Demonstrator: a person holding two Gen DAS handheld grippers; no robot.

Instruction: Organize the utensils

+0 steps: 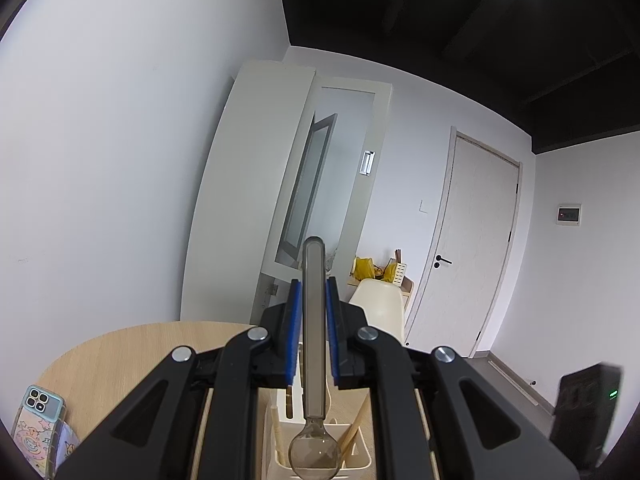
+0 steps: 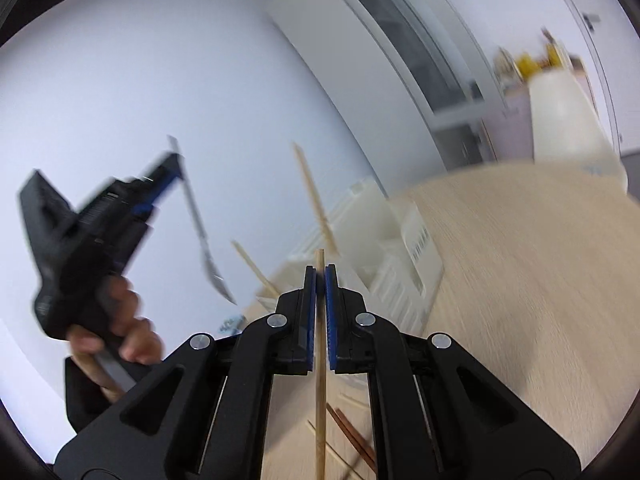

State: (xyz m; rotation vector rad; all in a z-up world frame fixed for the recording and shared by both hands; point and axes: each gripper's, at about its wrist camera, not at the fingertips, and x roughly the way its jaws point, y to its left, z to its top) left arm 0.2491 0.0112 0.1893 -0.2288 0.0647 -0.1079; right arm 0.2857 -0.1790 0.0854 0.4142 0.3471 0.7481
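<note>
My left gripper (image 1: 313,284) is shut on a translucent grey spoon (image 1: 314,340). Its handle points up between the blue pads and its bowl hangs over a cream utensil holder (image 1: 360,462) with wooden chopsticks (image 1: 354,428) in it. My right gripper (image 2: 320,270) is shut on a single light wooden chopstick (image 2: 320,392), which runs straight down between the pads. In the blurred right wrist view a hand holds the left gripper (image 2: 176,164) with the spoon (image 2: 196,216) at the left. The utensil holder (image 2: 400,240) stands ahead on the table with chopsticks (image 2: 316,196) leaning in it.
Loose chopsticks, some brown (image 2: 352,432), lie on the light wooden table (image 2: 520,280) below my right gripper. A phone in a patterned case (image 1: 38,428) lies at the table's left edge. A cream chair (image 1: 380,304) stands behind the table, and a black box (image 1: 586,412) is at the right.
</note>
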